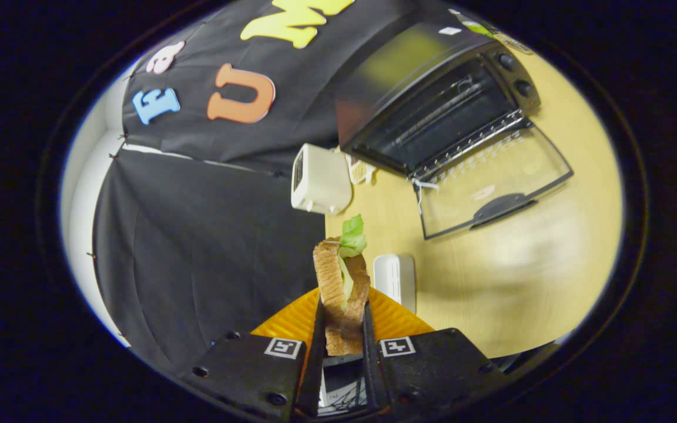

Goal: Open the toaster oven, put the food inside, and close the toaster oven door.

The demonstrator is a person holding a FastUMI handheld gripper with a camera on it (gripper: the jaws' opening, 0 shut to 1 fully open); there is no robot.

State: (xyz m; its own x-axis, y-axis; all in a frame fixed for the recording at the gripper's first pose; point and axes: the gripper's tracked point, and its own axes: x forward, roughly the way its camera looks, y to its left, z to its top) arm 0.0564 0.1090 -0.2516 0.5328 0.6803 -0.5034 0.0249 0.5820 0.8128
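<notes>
so, in the gripper view the gripper (342, 320) has its two fingers pressed in on a sandwich (343, 294), one finger against each slice of bread, so the jaws are pinching it with only the sandwich between them. the sandwich stands on edge between the fingers and sticks out ahead of them, with a leaf of lettuce (352, 235) poking out of its far end. just behind and under the sandwich, close to the fingers, lies an orange ribbed plate (291, 320) at the edge of the wooden table (526, 276).

just ahead of the fingers and a little to one side, a small white box (395, 279) rests on the table. further on, a white toaster (319, 179) stands near the table's edge, against the black cloth wall. beyond it and well apart from the sandwich sits the toaster oven (432, 100), its glass door (494, 182) folded all the way down flat toward the table, handle at the near end. the wire rack (468, 144) shows inside the dark opening, and two knobs (515, 73) sit on the panel beside it.
</notes>
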